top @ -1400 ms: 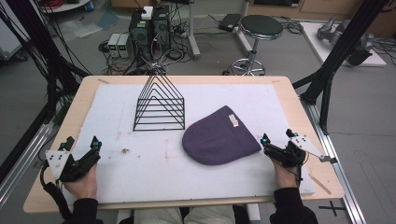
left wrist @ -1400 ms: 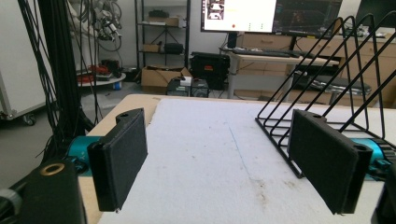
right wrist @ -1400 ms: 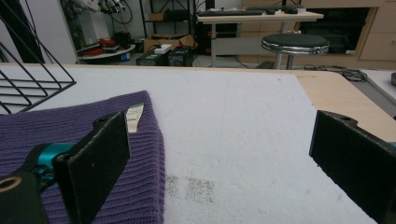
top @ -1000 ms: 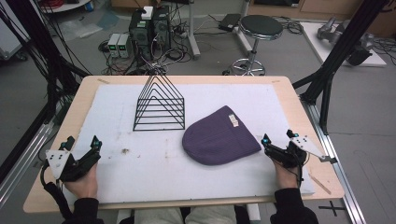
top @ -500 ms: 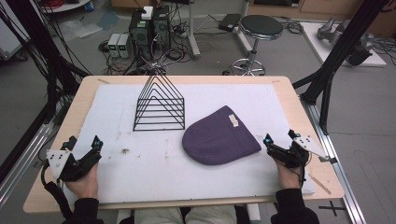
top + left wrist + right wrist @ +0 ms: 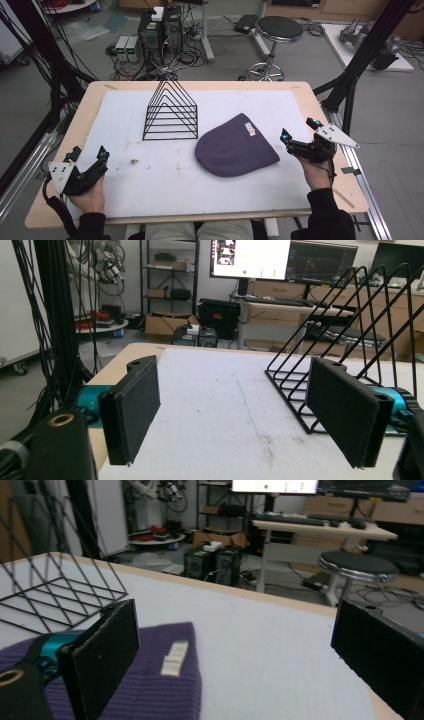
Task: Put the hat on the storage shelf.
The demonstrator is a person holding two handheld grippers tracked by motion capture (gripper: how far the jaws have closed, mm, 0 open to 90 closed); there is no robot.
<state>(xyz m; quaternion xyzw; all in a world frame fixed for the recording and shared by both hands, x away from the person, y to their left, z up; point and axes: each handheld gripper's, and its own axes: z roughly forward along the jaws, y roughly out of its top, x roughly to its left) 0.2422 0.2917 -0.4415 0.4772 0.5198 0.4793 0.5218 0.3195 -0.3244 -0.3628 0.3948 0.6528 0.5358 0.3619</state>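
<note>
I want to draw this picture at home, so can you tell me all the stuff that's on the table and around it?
Wire rack: one, black, triangle-shaped, standing at the back of the white mat, left of the middle.
Knit hat: one, purple with a small pale label, lying flat on the mat, right of the middle.
Mat: one, white with a few brown marks, covering most of the table.
Table: one, light wood, edges showing around the mat.
Stool: one, round black seat on a shiny metal stand, on the floor behind the table.
Computer boxes: two, black, on the floor behind the table, with cables.
Left claw: one, black, open, held over the mat's near left corner.
Right claw: one, black, open, just right of the hat.
</note>
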